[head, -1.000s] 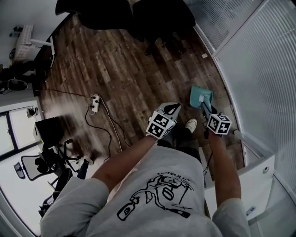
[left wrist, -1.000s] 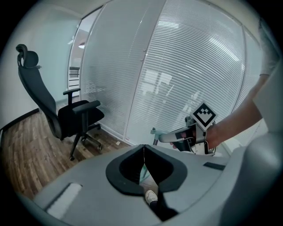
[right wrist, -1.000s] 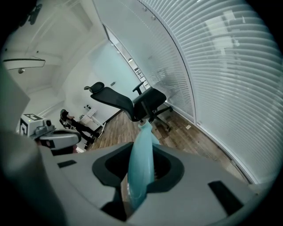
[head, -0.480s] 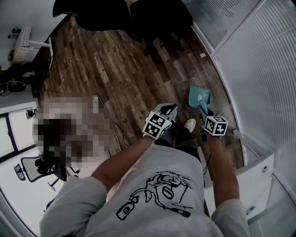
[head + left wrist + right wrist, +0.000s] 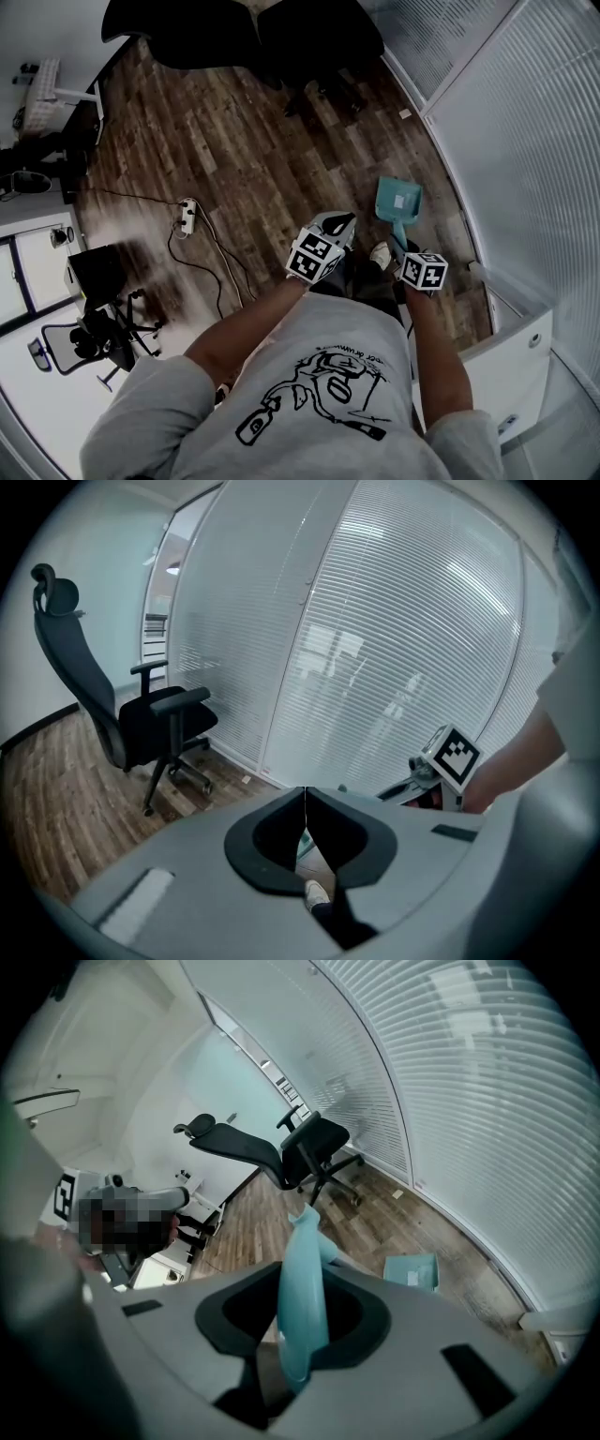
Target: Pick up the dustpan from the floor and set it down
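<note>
A teal dustpan (image 5: 397, 202) lies over the wooden floor close to the blind-covered wall, its handle running back toward me. My right gripper (image 5: 409, 255) is shut on that handle; in the right gripper view the teal handle (image 5: 302, 1307) stands between the jaws and the pan (image 5: 412, 1269) shows beyond. I cannot tell whether the pan touches the floor. My left gripper (image 5: 337, 223) hovers to the left of the dustpan, apart from it. In the left gripper view its jaws (image 5: 305, 803) meet tip to tip with nothing between them.
Two black office chairs (image 5: 244, 33) stand at the far end of the floor. A power strip (image 5: 187, 214) with a trailing cable lies to the left. The blinds wall (image 5: 525, 141) and a white cabinet (image 5: 511, 361) close off the right. My shoe (image 5: 380, 253) is beside the handle.
My right gripper has shifted left and nearer to me, and the dustpan has come along with it. The left gripper has stayed where it was.
</note>
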Motion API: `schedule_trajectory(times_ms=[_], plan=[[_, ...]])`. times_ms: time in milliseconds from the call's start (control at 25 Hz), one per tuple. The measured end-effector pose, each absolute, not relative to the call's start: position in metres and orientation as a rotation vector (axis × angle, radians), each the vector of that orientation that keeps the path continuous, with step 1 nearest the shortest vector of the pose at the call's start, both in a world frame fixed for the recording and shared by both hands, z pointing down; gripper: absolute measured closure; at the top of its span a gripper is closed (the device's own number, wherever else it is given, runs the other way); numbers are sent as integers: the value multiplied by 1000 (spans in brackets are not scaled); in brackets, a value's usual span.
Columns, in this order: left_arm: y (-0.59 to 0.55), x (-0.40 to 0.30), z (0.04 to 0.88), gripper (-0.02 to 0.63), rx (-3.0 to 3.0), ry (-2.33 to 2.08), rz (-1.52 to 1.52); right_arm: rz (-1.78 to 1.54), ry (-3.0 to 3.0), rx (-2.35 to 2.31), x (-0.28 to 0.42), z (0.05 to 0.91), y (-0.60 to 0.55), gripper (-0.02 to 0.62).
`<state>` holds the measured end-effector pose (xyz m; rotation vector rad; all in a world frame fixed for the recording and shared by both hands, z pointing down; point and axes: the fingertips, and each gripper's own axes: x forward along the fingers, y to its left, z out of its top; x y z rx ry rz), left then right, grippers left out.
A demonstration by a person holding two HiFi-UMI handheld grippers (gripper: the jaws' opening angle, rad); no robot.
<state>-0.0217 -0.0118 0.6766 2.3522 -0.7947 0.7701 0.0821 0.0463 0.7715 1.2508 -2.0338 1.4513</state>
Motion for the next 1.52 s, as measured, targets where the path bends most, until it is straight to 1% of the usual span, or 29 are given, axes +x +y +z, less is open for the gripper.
schedule_trajectory(times_ms=[720, 960, 1280, 1400, 1520], plan=[[-13, -16, 683, 604, 2338, -782, 763, 1491, -1811, 1110, 71, 809, 110, 509], [-14, -19, 687, 604, 2334, -786, 773, 1520, -1781, 1045, 61, 817, 119, 492], [-17, -23, 685, 604, 2327, -792, 775, 1581, -1728, 944, 49, 821, 138, 434], [-17, -22, 687, 604, 2321, -790, 774, 1600, -1708, 942, 51, 826, 139, 393], [-14, -23, 688, 604, 2318, -784, 775, 1608, -1708, 960, 53, 825, 134, 390]])
